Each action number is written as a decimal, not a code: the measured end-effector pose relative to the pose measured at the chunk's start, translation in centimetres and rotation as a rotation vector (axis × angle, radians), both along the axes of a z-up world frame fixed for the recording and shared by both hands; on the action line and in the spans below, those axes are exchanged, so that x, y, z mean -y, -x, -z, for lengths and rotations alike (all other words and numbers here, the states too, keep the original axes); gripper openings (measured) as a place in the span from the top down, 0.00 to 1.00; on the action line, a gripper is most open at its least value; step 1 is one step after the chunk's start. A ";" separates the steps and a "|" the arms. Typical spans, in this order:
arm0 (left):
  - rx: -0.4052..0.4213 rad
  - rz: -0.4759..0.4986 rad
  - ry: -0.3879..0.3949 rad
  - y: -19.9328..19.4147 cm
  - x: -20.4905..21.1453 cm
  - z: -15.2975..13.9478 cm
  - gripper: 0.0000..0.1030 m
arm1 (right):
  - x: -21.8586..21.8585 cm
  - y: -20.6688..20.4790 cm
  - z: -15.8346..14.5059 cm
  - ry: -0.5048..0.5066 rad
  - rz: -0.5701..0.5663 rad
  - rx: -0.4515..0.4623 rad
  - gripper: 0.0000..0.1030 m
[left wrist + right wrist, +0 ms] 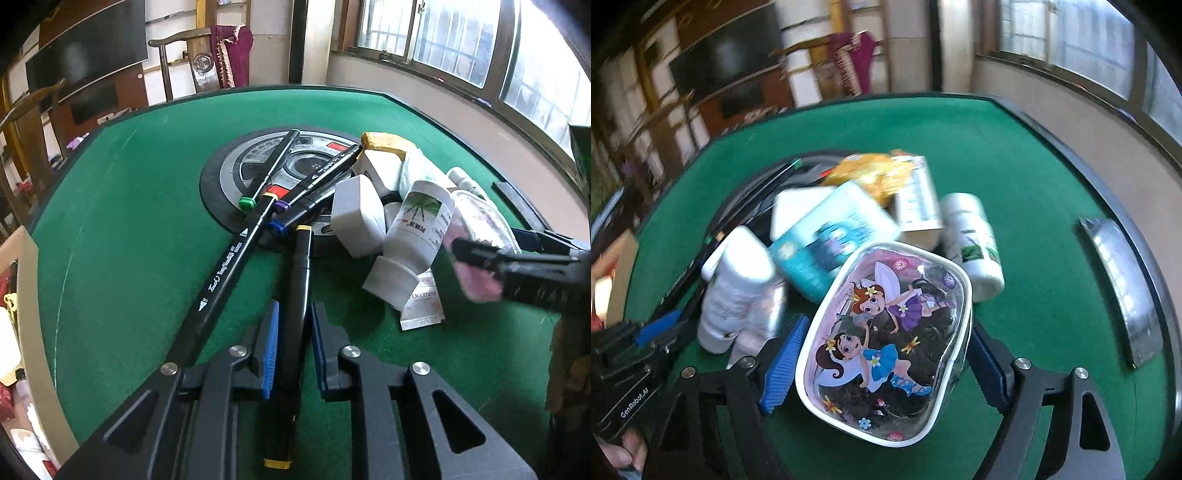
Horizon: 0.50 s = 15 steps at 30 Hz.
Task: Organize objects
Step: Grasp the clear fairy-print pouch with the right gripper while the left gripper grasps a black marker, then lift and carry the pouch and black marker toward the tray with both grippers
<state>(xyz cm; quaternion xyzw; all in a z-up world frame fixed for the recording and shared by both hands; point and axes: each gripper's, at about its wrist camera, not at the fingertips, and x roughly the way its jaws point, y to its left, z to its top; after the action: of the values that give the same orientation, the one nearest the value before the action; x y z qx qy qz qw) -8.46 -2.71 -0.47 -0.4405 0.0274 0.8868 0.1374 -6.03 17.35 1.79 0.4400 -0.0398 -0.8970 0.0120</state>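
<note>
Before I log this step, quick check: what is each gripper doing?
Left gripper: closed on the yellow-capped marker.
Right gripper: jaws wide around the fairy pouch; whether the pads press on it cannot be told.

The left gripper (291, 354) points steeply down, its jaws closed on a yellow-capped marker (299, 295) that runs lengthwise between the blue pads (271, 347). The right gripper (882, 365) also tilts down, jaws spread wide on either side of a fairy-print pouch (886, 339); whether the pads press it cannot be told. A fingertip (622, 456) shows behind the left gripper.
</note>
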 end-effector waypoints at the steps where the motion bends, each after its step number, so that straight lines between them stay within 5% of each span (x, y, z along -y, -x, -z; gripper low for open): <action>1: 0.000 0.000 -0.001 0.0 0.0 0.0 0.84 | -0.4 -0.1 0.0 0.013 0.010 -0.006 0.17; 12: -0.023 0.044 0.090 -0.5 -1.7 0.1 0.66 | 0.1 -1.1 -0.2 0.104 -0.037 -0.041 0.17; 14: -0.020 0.037 0.080 -0.4 -1.5 0.0 0.67 | -0.1 -1.2 -0.4 0.136 -0.046 -0.042 0.17; 15: -0.022 0.035 0.082 -0.4 -1.5 0.0 0.75 | -0.3 -1.4 -0.5 0.143 -0.044 -0.046 0.17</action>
<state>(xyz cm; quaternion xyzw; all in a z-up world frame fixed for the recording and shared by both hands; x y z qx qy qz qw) -8.02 -1.22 -0.48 -0.4353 0.0731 0.8872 0.1341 -4.66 17.60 2.25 0.4180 -0.0940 -0.9013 0.0638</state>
